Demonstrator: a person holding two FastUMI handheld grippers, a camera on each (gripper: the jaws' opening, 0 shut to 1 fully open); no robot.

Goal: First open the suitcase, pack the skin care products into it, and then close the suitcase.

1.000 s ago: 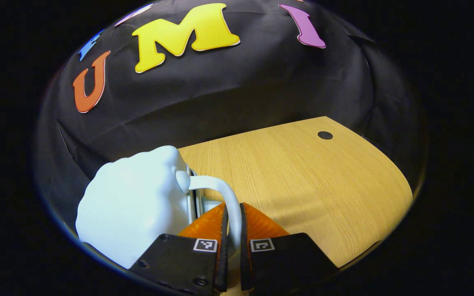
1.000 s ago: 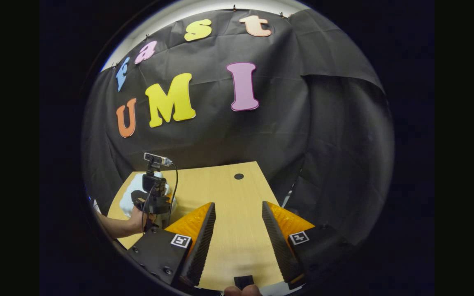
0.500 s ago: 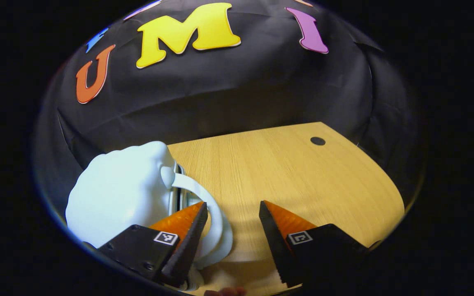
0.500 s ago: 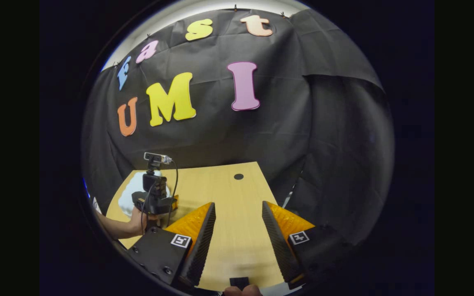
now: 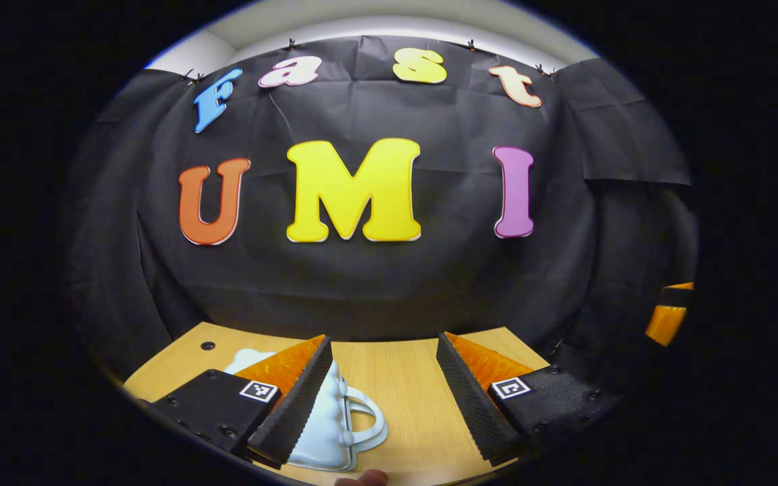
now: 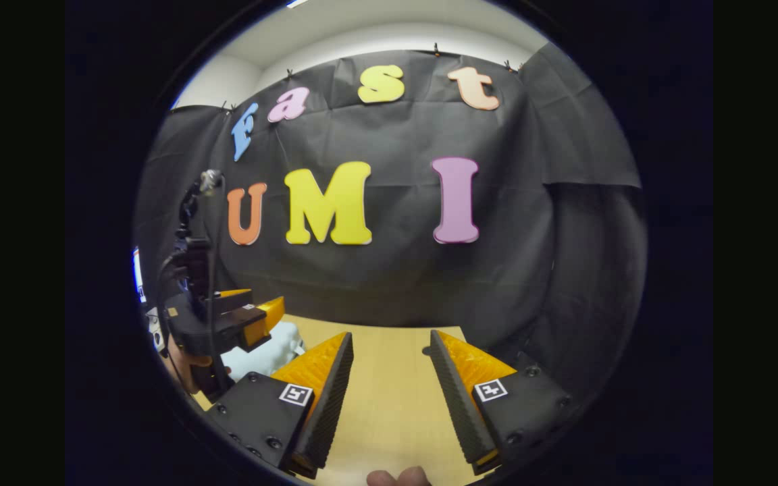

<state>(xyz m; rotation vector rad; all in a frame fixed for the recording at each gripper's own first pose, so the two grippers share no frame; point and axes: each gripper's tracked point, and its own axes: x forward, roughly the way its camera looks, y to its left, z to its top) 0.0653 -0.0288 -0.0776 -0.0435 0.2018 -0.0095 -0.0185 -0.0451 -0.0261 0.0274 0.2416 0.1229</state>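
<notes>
A second ago your left hand-held gripper (image 5: pixel 383 398) was clamped on the white handle (image 5: pixel 370 422) of the pale blue suitcase (image 5: pixel 318 432); half a second ago its fingers had already parted and let the handle go, and now you have lifted and tipped it back, so that the left gripper view looks mostly at the booth's wall with the tabletop (image 5: pixel 416 395) low in the picture. Your left hand-held gripper stands wide open and holds nothing; its fingers hang above the tabletop, and whether the left finger (image 5: pixel 291 405) touches the suitcase beneath it you cannot tell from here. The suitcase lies closed on the tabletop, under and just behind that left finger, with its handle curving out into the gap between the two fingers, nearer the left one. In the right gripper view your right hand-held gripper (image 6: pixel 389 388) has also tilted upward since the earlier frames, with more wall and less tabletop (image 6: pixel 389 405) ahead of it; it too is spread wide and carries nothing. Off to its left in that view you can see your other hand (image 6: pixel 183 361) holding the left hand-held gripper raised, now well above the suitcase (image 6: pixel 267 351) where before it sat low against it. The suitcase lies just beside the right hand-held gripper's left finger (image 6: pixel 325 388), partly hidden behind it.
</notes>
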